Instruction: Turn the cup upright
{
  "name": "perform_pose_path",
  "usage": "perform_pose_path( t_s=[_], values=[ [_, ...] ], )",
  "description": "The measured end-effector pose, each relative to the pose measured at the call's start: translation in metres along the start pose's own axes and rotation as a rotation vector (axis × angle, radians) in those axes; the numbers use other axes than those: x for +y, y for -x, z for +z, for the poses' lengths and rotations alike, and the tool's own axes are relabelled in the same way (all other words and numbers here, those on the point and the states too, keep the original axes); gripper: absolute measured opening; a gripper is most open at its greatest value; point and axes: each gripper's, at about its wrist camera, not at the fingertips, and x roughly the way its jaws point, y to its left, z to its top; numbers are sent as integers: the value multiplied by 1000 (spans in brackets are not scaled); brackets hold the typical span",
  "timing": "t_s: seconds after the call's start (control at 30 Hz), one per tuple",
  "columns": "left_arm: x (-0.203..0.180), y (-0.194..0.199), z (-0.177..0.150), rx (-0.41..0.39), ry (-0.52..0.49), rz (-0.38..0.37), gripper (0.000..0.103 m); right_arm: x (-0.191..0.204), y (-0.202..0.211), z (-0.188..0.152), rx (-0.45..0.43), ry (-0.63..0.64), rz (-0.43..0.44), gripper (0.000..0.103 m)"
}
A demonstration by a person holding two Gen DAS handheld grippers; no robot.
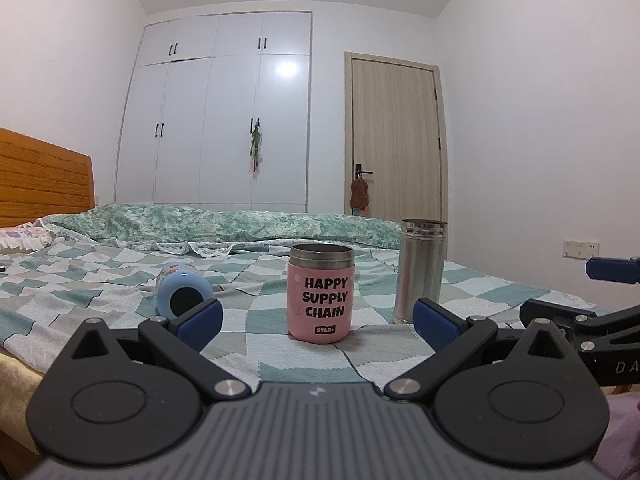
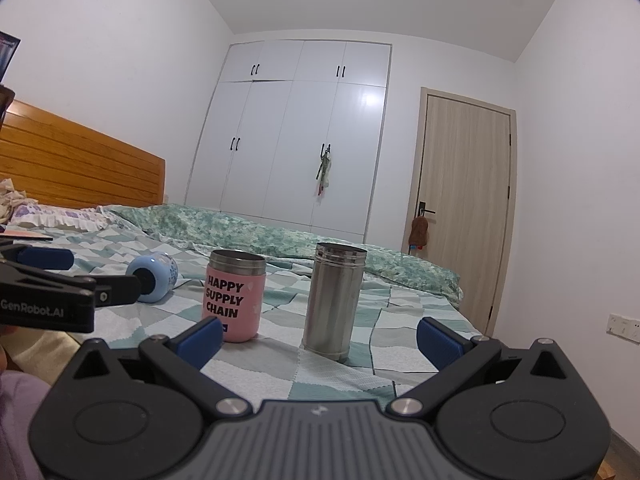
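Note:
A light blue cup lies on its side on the checked bedspread, its dark mouth facing me; it also shows in the right wrist view. A pink cup marked HAPPY SUPPLY CHAIN stands upright, as does a tall steel cup. Both also show in the right wrist view, the pink cup and the steel cup. My left gripper is open and empty, just short of the pink cup. My right gripper is open and empty, in front of the steel cup.
The bed has a rolled green quilt behind the cups and a wooden headboard at left. A white wardrobe and a wooden door stand beyond. The right gripper shows at the left wrist view's right edge.

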Motion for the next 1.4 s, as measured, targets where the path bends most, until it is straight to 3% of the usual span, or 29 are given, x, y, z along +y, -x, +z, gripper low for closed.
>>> perform_pose_path(
  t_s=[0.17, 0.6, 1.03, 1.4],
  values=[
    [20, 3, 11, 0, 49, -8, 103, 8, -11, 7, 7, -11, 71, 103],
    [113, -11, 47, -28, 33, 101, 103, 77, -80, 53, 19, 11, 300, 103],
    [190, -57, 51, 90, -47, 129, 103, 154, -177, 98, 136, -24, 488, 103],
    [227, -112, 47, 217, -102, 120, 103, 198, -269, 115, 308, -28, 535, 103]
  ],
)
